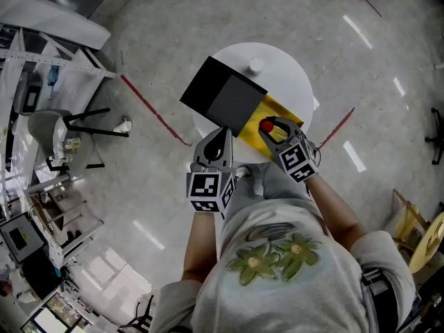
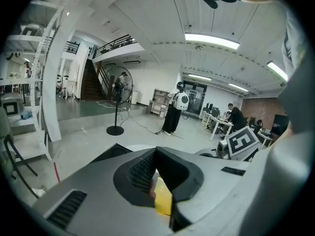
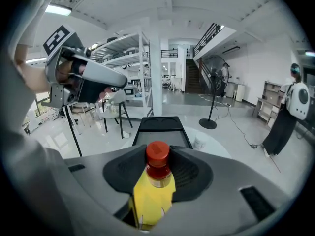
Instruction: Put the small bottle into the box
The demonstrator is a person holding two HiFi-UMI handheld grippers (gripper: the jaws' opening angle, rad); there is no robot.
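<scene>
Bottle (image 3: 151, 186) with a yellow body and a red cap stands upright between the jaws of the right gripper (image 3: 158, 170), which pinch it on both sides below the cap. In the head view the bottle (image 1: 266, 126) is held in the air, its cap showing at the tip of the right gripper (image 1: 276, 132), above a yellow panel (image 1: 283, 113) that sticks out from under the box (image 1: 222, 96). The box is black and sits tilted on a round white table (image 1: 284, 71). It is not around the bottle but just beside it, on the left. From the right gripper view the box (image 3: 160, 131) lies straight ahead, beyond the cap.

The left gripper (image 1: 220, 136) reaches the near edge of the box. In its own view the left gripper (image 2: 156, 154) has its tips pressed together, leaving a narrow slit nearer the camera through which yellow shows. Whether a thin edge is caught there cannot be made out.

A small white cup (image 1: 256, 66) stands on the far part of the table, apart from the box. Red tape lines (image 1: 154, 109) run across the grey floor.
</scene>
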